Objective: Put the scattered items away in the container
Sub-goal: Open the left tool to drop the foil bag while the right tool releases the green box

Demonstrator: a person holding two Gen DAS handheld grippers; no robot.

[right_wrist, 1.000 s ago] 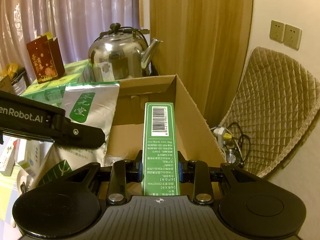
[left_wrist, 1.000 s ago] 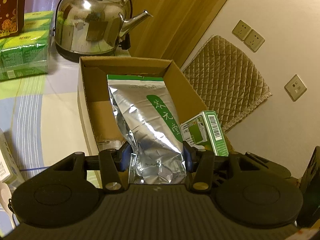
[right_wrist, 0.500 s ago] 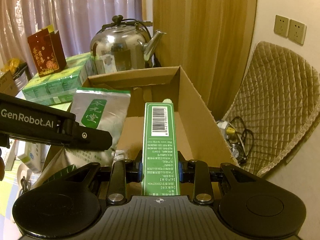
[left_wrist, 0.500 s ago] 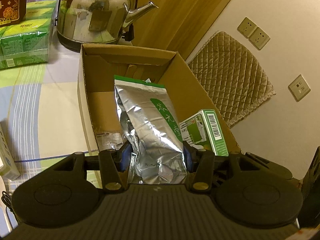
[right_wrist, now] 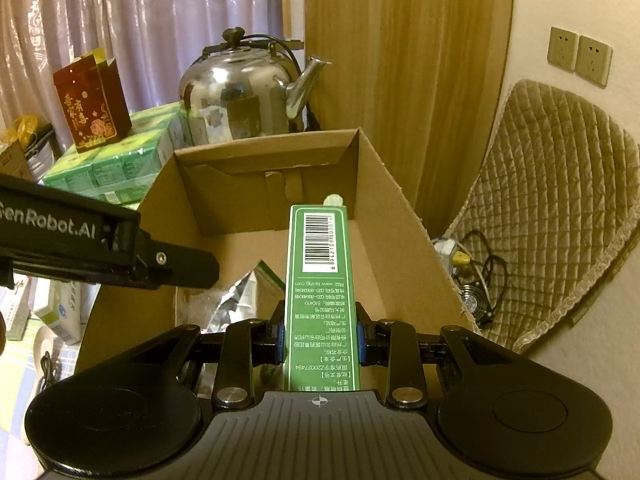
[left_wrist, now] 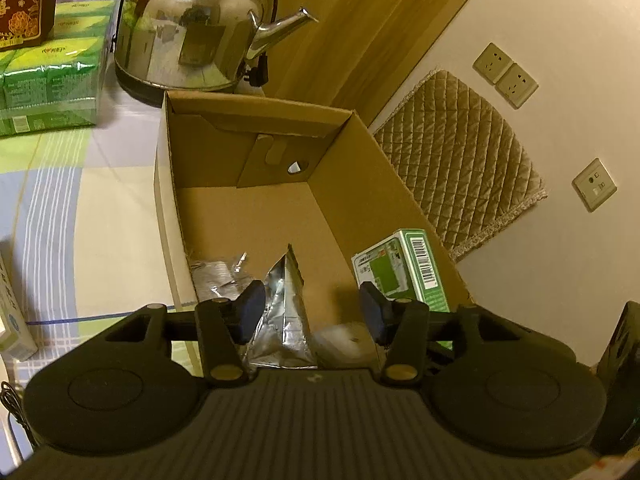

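Observation:
An open cardboard box (left_wrist: pixel 256 114) stands on the table. A silver foil pouch (left_wrist: pixel 286 312) lies crumpled on its floor at the near end. My left gripper (left_wrist: pixel 312 310) hovers just above it, open, its blue pads apart and touching nothing. Over the box's right side, my right gripper (right_wrist: pixel 320 340) is shut on a long green carton (right_wrist: pixel 320 280) with a barcode. The green carton (left_wrist: pixel 400 270) shows by the box's right wall in the left wrist view. In the right wrist view the left gripper (right_wrist: pixel 120 248) reaches in from the left above the pouch (right_wrist: pixel 240 300), inside the box (right_wrist: pixel 260 196).
A steel kettle (left_wrist: pixel 192 28) stands just behind the box. Green tissue packs (left_wrist: pixel 48 80) with a red paper bag (right_wrist: pixel 92 104) on top sit at the back left. A white packet (left_wrist: pixel 8 320) lies at the left. A quilted cushion (left_wrist: pixel 460 152) and cables (right_wrist: pixel 472 264) lie beyond the right wall.
My left gripper has opened and let go of the silver pouch, which has dropped onto the box floor. The right gripper has kept its hold and come closer over the box.

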